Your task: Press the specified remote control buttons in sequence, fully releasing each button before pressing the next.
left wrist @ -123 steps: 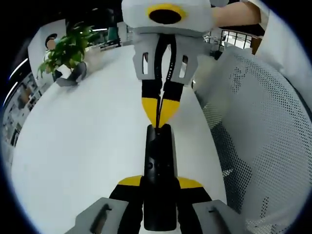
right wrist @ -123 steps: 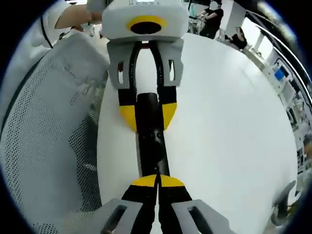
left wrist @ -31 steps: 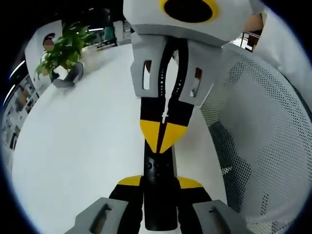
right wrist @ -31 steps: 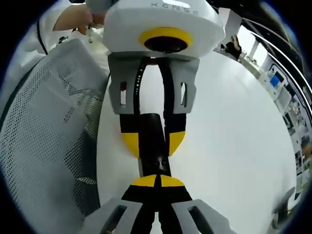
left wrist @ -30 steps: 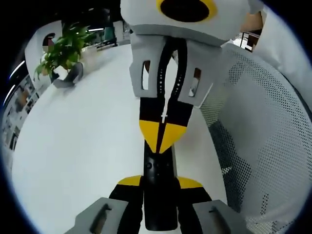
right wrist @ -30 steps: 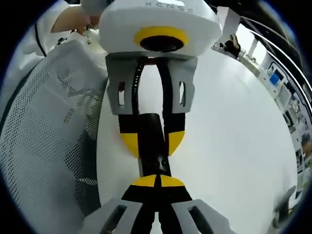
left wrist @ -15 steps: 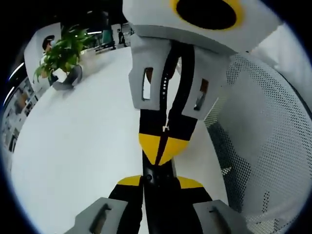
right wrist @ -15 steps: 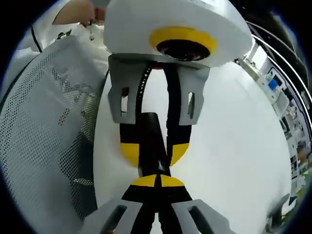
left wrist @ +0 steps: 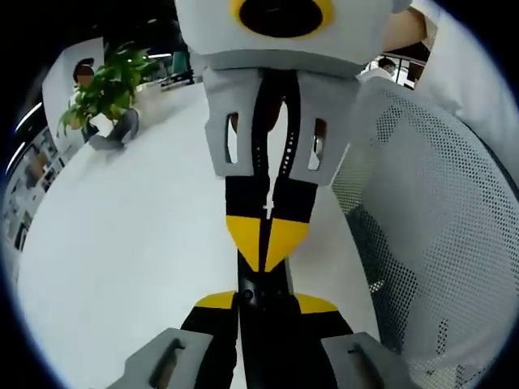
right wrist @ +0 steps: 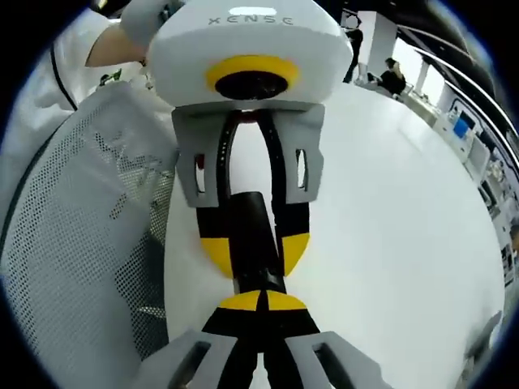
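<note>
Remote (left wrist: 261, 324) clamped in your left gripper (left wrist: 263, 301) above the white table (left wrist: 122, 243).
Right gripper (right wrist: 262, 301), jaws closed, tips on its face: press straight down, lift fully clear before the next button.

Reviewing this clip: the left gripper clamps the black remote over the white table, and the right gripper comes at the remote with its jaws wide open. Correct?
Not quite. The left gripper view shows the right gripper with its yellow tips closed together, pointed at the black remote, not wide open. The rest holds: the left gripper clamps the remote over the white table.
</note>
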Demonstrator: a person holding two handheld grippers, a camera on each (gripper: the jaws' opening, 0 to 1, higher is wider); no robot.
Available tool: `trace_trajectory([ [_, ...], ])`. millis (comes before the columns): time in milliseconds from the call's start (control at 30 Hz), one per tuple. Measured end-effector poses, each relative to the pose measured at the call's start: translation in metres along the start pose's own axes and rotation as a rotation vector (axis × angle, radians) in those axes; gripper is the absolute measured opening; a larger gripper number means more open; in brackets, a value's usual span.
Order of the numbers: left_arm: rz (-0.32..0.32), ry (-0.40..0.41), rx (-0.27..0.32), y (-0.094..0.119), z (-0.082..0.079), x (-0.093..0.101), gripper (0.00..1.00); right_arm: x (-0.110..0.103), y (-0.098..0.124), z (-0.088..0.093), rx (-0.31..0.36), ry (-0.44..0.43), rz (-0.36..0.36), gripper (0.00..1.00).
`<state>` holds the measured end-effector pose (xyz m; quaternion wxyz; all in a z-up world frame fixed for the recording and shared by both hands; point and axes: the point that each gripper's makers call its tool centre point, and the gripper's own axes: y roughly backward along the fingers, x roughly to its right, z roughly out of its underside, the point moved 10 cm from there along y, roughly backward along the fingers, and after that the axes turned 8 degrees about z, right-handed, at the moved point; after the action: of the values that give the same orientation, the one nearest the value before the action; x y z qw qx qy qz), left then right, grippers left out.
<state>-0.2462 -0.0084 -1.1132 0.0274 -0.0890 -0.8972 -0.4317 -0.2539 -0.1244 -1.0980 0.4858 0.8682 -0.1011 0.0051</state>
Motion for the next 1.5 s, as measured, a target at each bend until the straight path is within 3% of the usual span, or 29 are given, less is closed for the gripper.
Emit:
trace_trajectory([
  [133, 0.002, 0.007, 0.009, 0.0, 0.001, -0.001, 0.26, 0.003, 0.001, -0.001, -0.005, 0.012, -0.032, 0.0],
  [467, -0.011, 0.012, 0.056, 0.001, 0.006, 0.0, 0.25, 0.004, 0.003, -0.002, -0.006, 0.028, -0.021, 0.0],
  [667, -0.024, 0.022, 0.105, 0.0, 0.01, 0.0, 0.25, 0.003, -0.003, -0.009, -0.032, 0.127, -0.035, 0.0],
  [1000, -0.074, 0.047, 0.204, 0.0, 0.023, 0.003, 0.26, -0.005, -0.006, -0.013, -0.097, 0.191, 0.038, 0.0],
  [1133, -0.105, 0.069, 0.198, 0.011, 0.035, 0.009, 0.26, -0.005, -0.005, -0.013, -0.102, 0.203, 0.05, 0.0],
  [1233, -0.119, 0.045, 0.218, 0.013, 0.04, 0.009, 0.25, -0.002, -0.005, -0.01, -0.07, 0.148, 0.041, 0.0],
  [1367, -0.123, 0.038, 0.22, 0.013, 0.039, 0.009, 0.25, 0.0, -0.002, -0.004, 0.013, 0.171, 0.024, 0.0],
  [1467, -0.12, 0.033, 0.225, 0.012, 0.039, 0.01, 0.25, 0.001, 0.002, -0.002, 0.082, 0.223, 0.091, 0.0],
  [1500, -0.12, 0.031, 0.226, 0.012, 0.039, 0.009, 0.25, -0.001, 0.005, 0.0, 0.057, 0.198, 0.071, 0.0],
])
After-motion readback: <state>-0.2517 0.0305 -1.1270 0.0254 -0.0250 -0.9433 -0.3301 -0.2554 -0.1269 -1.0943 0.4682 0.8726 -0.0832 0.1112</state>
